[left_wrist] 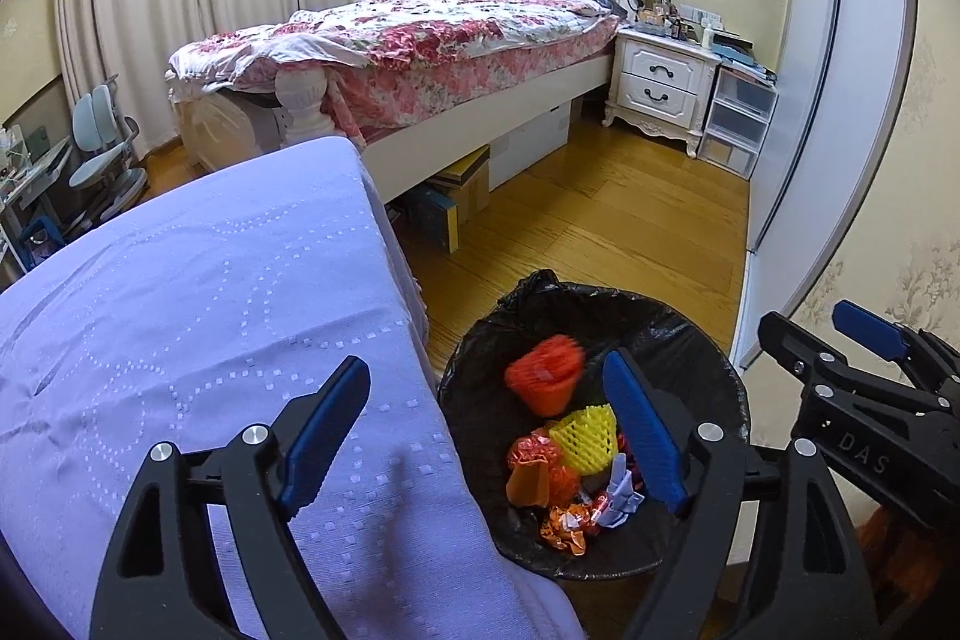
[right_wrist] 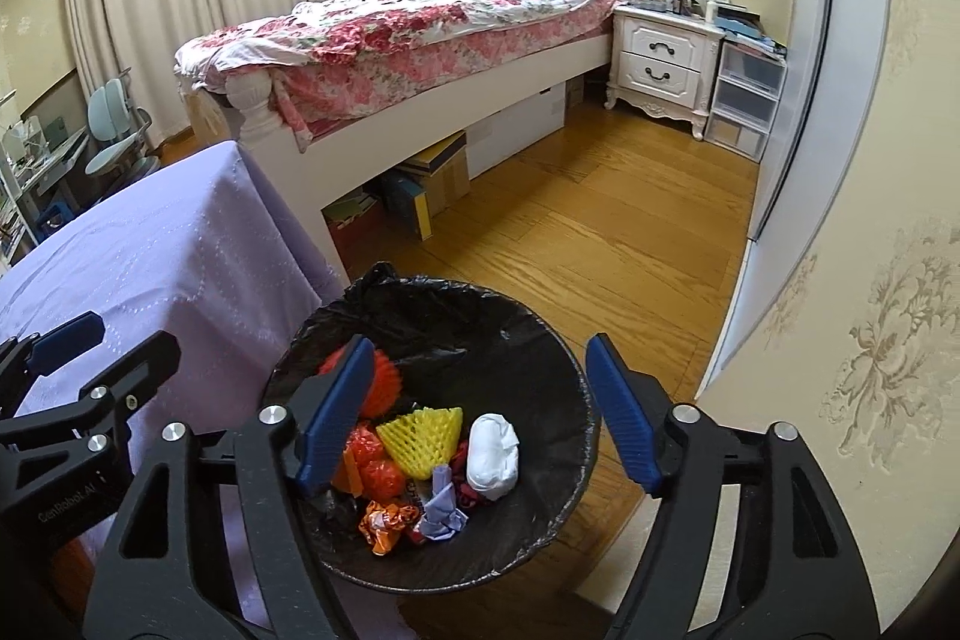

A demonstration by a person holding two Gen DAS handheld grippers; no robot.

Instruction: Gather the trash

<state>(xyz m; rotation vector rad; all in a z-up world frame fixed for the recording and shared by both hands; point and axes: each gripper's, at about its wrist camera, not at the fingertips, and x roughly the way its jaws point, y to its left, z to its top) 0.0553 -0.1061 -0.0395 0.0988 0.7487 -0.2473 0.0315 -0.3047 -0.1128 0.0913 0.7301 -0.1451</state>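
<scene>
A round bin with a black liner (left_wrist: pixel 708 358) (right_wrist: pixel 528 340) stands on the wood floor beside a table under a lilac cloth (left_wrist: pixel 210 310) (right_wrist: pixel 180 244). In it lie a yellow foam net (left_wrist: pixel 585 433) (right_wrist: pixel 423 436), an orange foam net (left_wrist: pixel 546 379) (right_wrist: pixel 384 388), blurred in the left wrist view, crumpled orange wrappers (left_wrist: pixel 534 466) (right_wrist: pixel 384 517), a lilac paper wad (right_wrist: pixel 441 511) and a white wad (right_wrist: pixel 493 454). My left gripper (left_wrist: pixel 486 436) is open and empty over the table edge and bin. My right gripper (right_wrist: pixel 474 415) is open and empty above the bin.
A bed with a floral quilt (left_wrist: pixel 420 33) stands behind, with boxes (left_wrist: pixel 462 190) under it. A white nightstand (left_wrist: pixel 660 81) and plastic drawers (left_wrist: pixel 738 117) are at the back right. A wardrobe door and wall (right_wrist: pixel 840 160) run close on the right.
</scene>
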